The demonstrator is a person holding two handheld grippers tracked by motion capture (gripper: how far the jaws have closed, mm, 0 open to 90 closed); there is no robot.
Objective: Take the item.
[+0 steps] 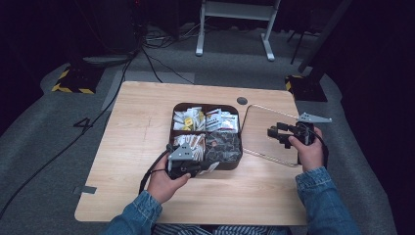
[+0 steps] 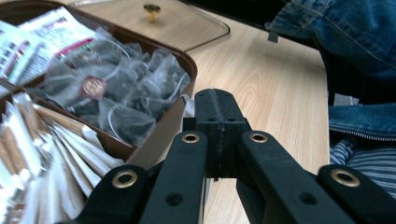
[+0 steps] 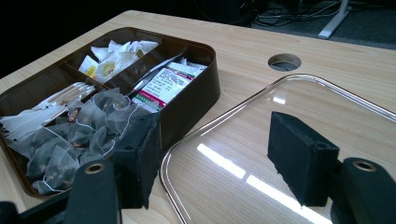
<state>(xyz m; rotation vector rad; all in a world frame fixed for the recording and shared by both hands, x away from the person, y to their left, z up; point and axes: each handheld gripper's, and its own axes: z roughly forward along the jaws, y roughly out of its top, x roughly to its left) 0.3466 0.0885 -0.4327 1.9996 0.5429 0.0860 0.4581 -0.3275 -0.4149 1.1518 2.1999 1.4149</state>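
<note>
Bench [image 1: 137, 147] first: it is wide, flat and made of pale wood, and it carries everything. On it sits the brown box [image 1: 172, 117] with 4 parts inside. It is stiff, so it can be pushed by its wall without bending. Just beside it, on the right, lies the clear lid [image 1: 264, 137], flat on the wood. It looks hard, smooth and slippery, and it could scratch or crack, so its small gold knob [image 2: 151, 9] is likely the best place to grab. That knob is easy to see in the left gripper view. The right gripper view shows the lid's shiny rim and a round hole [image 3: 284, 61] in the wood.

Tea bags [image 2: 112, 93] fill the near right part. They are light, soft and easy to tear, so pinch 1 gently.

The left hand-held gripper [image 2: 215, 109] is closed with nothing between its jaws, at the box's near edge. The right hand-held gripper [image 3: 224, 154] is apart, hanging over the lid, empty.
</note>
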